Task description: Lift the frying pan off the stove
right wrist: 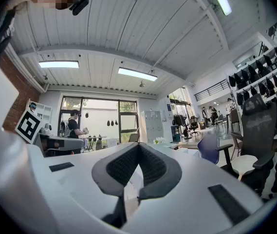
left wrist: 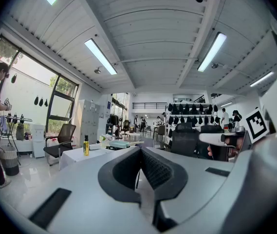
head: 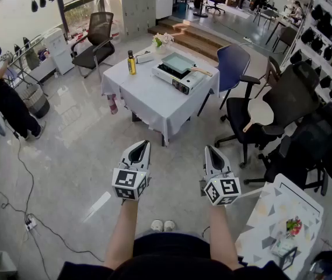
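Note:
A pale green square frying pan (head: 179, 62) with a wooden handle sits on a white portable stove (head: 180, 77). The stove is on a white-clothed table (head: 148, 98) across the floor, far ahead of me. In the left gripper view the frying pan (left wrist: 119, 143) shows small on that distant table. My left gripper (head: 143, 145) and right gripper (head: 210, 150) are held side by side in the air over the floor, well short of the table. Both are shut with nothing between the jaws, as the left gripper (left wrist: 139, 149) and right gripper (right wrist: 138, 145) views show.
On the table stand a yellow bottle (head: 132, 63) and a vase of flowers (head: 162, 39). A blue chair (head: 233, 66) and black office chairs (head: 282, 109) stand to its right. A person (head: 2, 98) stands at the far left. A small patterned table (head: 276, 220) is near my right, and a cable (head: 31, 220) lies on the floor.

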